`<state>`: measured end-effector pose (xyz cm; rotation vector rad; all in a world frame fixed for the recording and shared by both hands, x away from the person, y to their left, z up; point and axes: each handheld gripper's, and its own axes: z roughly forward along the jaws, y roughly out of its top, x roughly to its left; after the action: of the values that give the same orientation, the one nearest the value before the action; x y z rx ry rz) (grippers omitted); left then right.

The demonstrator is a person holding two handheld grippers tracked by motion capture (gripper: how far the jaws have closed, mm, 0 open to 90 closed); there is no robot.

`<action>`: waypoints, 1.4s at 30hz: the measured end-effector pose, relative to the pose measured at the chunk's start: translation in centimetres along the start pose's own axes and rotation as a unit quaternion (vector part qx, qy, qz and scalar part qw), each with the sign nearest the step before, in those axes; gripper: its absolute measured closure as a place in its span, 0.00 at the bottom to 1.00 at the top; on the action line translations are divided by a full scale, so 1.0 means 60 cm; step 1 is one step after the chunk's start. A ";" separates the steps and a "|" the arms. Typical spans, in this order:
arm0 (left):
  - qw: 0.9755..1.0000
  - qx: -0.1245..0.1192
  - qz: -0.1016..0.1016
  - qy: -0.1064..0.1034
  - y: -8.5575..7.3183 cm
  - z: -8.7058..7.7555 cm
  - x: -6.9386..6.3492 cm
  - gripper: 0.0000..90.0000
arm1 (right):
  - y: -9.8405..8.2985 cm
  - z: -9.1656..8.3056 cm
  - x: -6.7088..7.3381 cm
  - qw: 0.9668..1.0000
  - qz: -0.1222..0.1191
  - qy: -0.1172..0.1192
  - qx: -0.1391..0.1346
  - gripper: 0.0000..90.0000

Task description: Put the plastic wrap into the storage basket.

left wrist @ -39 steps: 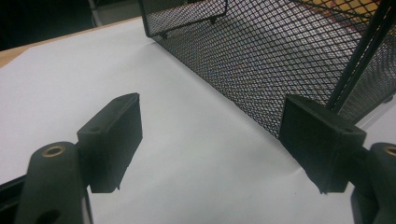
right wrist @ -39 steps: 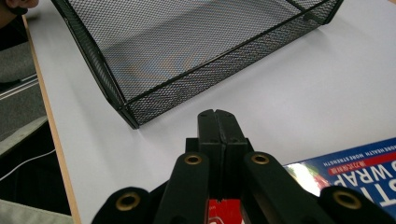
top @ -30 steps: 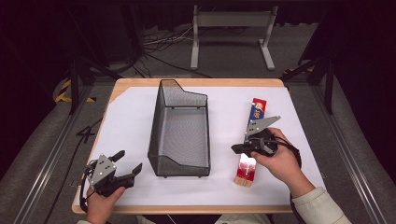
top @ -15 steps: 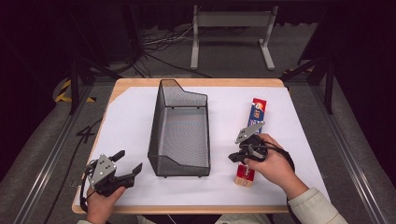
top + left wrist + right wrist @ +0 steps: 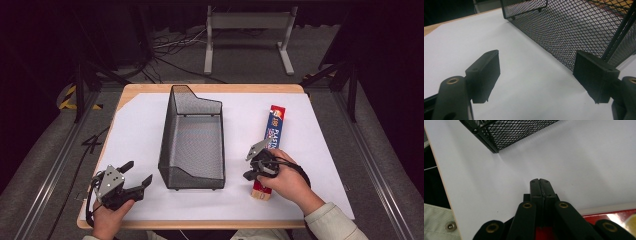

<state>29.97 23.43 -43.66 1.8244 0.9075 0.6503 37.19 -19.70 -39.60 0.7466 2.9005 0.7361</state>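
on my high view a black mesh basket [image 5: 192, 137] stood upright mid-table, open top, long axis running away from me. right of it a long red and blue box [image 5: 272, 131] lay flat, its near end under my right hand [image 5: 285, 180].

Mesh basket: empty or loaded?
Empty. In the high view the basket shows bare mesh floor; the box lies outside, to its right.

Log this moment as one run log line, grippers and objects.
left gripper: open, beside mesh basket | right gripper: shut, empty, over plastic wrap box | basket: empty
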 end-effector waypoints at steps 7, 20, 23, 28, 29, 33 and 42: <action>1.000 -0.001 -0.001 -0.001 0.000 -0.001 0.000 0.25 | 0.003 0.001 0.004 1.000 -0.004 -0.005 0.012 1.00; 1.000 0.000 -0.002 -0.001 0.000 -0.001 0.000 0.25 | -0.022 -0.019 0.005 0.998 0.004 -0.012 0.059 1.00; 1.000 -0.001 -0.001 -0.001 0.000 0.000 0.000 0.25 | -0.033 -0.027 0.003 0.997 0.007 -0.015 0.074 1.00; 1.000 -0.001 0.000 0.001 0.000 0.000 0.000 0.25 | -0.059 -0.041 -0.004 0.996 0.023 -0.019 0.080 1.00; 1.000 0.000 -0.003 0.000 0.000 0.000 -0.001 0.25 | -0.059 -0.041 -0.004 0.996 0.023 -0.019 0.080 1.00; 1.000 0.000 0.000 -0.001 0.000 0.001 -0.001 0.25 | -0.077 -0.052 -0.011 0.996 0.041 -0.019 0.075 1.00; 1.000 0.000 -0.001 0.000 0.000 0.001 -0.001 0.25 | -0.110 -0.072 -0.028 0.994 0.069 -0.027 0.082 1.00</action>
<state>30.00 23.34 -43.67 1.8243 0.9093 0.6486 35.02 -27.46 -38.94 0.9772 2.9082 0.4828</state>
